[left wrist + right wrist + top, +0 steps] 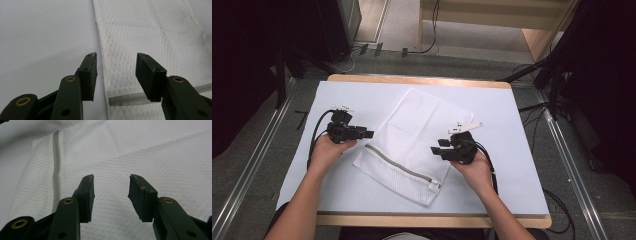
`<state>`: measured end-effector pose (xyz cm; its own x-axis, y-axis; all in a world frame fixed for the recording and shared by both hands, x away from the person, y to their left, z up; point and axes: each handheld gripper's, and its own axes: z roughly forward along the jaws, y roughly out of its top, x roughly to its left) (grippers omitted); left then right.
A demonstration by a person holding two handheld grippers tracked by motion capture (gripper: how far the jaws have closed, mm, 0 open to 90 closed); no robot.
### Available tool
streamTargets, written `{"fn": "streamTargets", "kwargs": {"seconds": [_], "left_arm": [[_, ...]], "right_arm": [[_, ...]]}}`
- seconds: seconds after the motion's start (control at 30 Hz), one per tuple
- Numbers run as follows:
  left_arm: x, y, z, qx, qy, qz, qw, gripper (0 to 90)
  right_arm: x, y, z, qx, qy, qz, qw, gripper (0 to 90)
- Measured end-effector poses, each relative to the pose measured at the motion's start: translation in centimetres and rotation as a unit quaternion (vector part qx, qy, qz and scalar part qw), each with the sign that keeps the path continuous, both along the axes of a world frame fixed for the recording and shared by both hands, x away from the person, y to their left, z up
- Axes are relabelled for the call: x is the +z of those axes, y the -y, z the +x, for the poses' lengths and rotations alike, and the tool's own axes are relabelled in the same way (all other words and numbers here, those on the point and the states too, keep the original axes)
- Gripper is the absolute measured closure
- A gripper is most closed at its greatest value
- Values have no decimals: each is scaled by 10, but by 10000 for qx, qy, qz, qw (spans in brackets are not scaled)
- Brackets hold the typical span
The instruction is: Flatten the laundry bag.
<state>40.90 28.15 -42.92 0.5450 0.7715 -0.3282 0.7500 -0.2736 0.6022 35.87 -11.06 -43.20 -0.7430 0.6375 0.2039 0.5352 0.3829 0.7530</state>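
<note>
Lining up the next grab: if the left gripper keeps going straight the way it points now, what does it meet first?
Most likely the mesh bag's left edge. The open left gripper straddles it above the zipper; its height above the fabric is unclear.

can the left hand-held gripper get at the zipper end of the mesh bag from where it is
Probably yes. The left hand-held gripper is open and points at the mesh bag edge, with the zipper end lying flat just below its jaws and nothing between them.

Bare table (362, 95) all around the flat mesh bag (412, 135).
</note>
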Motion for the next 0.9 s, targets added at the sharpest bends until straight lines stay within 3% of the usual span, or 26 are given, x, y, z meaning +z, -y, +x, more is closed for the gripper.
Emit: {"fn": "streamTargets", "kwargs": {"seconds": [0.5,0.77,0.9], "left_arm": [[-14,16,24,-76,-117,138,9998,528],[-21,21,27,-102,-161,173,9997,531],[-22,22,26,-107,-150,187,9997,535]], "right_arm": [[-25,33,9,-654,-233,-148,9975,523],[-34,47,20,-1135,-296,-372,9924,506],[-39,47,23,-1252,-455,-470,9900,490]]}}
